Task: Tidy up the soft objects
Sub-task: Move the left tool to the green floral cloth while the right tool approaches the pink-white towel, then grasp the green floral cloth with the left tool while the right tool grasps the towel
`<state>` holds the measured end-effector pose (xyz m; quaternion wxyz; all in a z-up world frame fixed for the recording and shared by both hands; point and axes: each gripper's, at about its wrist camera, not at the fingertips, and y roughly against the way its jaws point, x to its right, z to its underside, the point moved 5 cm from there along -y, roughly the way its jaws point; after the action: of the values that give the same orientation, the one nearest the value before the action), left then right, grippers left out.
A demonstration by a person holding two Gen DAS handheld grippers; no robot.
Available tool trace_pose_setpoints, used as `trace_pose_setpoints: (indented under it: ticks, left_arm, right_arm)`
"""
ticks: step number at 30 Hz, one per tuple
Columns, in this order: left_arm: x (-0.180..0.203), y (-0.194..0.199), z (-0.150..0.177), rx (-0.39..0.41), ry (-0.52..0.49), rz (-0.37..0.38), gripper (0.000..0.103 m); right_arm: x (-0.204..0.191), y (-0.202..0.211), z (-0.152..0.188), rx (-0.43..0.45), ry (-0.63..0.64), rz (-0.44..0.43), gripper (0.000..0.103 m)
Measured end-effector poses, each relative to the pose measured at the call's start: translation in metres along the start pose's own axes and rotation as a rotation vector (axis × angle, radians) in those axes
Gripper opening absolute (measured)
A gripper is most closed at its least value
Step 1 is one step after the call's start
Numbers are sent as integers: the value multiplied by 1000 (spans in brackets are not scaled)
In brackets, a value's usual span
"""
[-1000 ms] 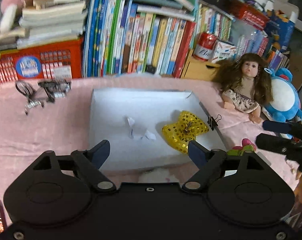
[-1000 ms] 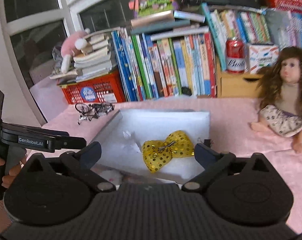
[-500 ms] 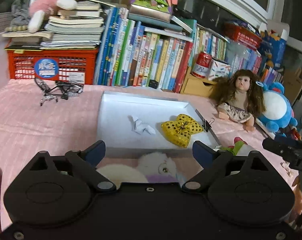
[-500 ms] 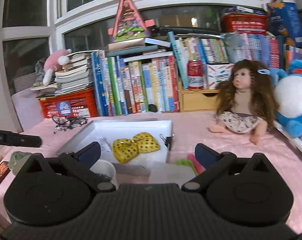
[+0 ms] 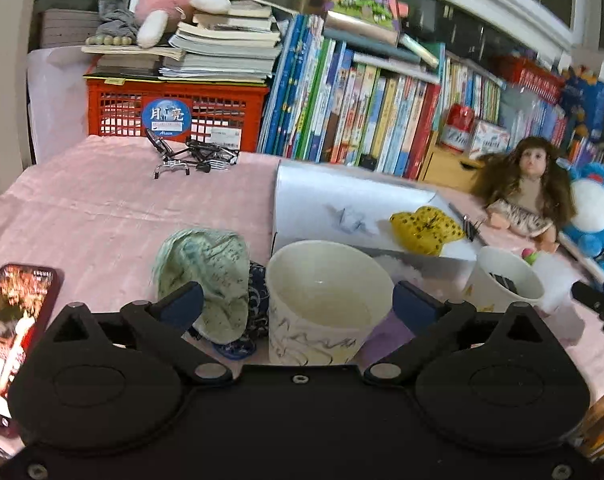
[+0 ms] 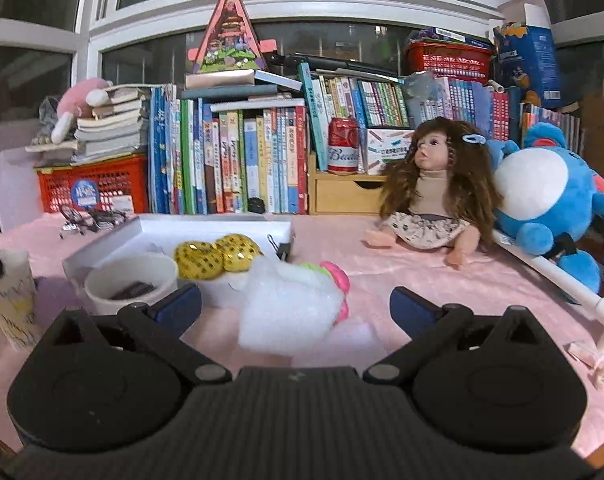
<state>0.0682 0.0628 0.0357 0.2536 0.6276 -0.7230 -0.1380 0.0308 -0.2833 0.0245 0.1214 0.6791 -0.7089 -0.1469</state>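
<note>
Both grippers are seen empty: the left gripper (image 5: 298, 304), jaws opening, frames a marbled paper cup (image 5: 321, 304); the right gripper (image 6: 296, 304), spread wide, faces a white fluffy plush toy (image 6: 290, 304) lying nearby. Only the yellow sequinned bow (image 6: 216, 256) lies in the white shallow tray (image 6: 102, 246) farther left; most sorting appears undone.

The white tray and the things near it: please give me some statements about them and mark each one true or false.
1. The yellow sequined bow lies inside the white tray. True.
2. The doll lies inside the white tray. False: it sits on the pink cloth beside the blue plush toy.
3. The left gripper is shut on the paper cup. False: its jaws are opening, with the cup between them and the pads not touching it.
4. The red can stands upright on the wooden drawer box. True.
5. The right gripper is open, with the white fluffy toy lying between its fingers. True.
</note>
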Motion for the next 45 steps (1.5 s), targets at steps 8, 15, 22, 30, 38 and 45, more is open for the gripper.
trace_pose_setpoints:
  ticks: [8,15,22,30,38,45]
  left_arm:
    - [-13,23,5,38,13,-9,101]
    - [-31,30,12,63,-24,-122,101]
    - [-58,12,7,38,95,-184,98]
    - [-82,-15,-4,5,238,-145,92]
    - [-91,-32,0,-52,322,-95,65]
    - [-102,-49,2,-78,445,-42,64]
  right_arm:
    - [2,-1,13,-22,14,24,103]
    - [6,-5,18,-34,14,56,103]
    - [5,-9,19,-36,55,90,103]
    - [6,-23,26,-80,73,98,103]
    - [12,-32,39,-128,88,133,103]
    - [16,-43,55,-221,14,73,95]
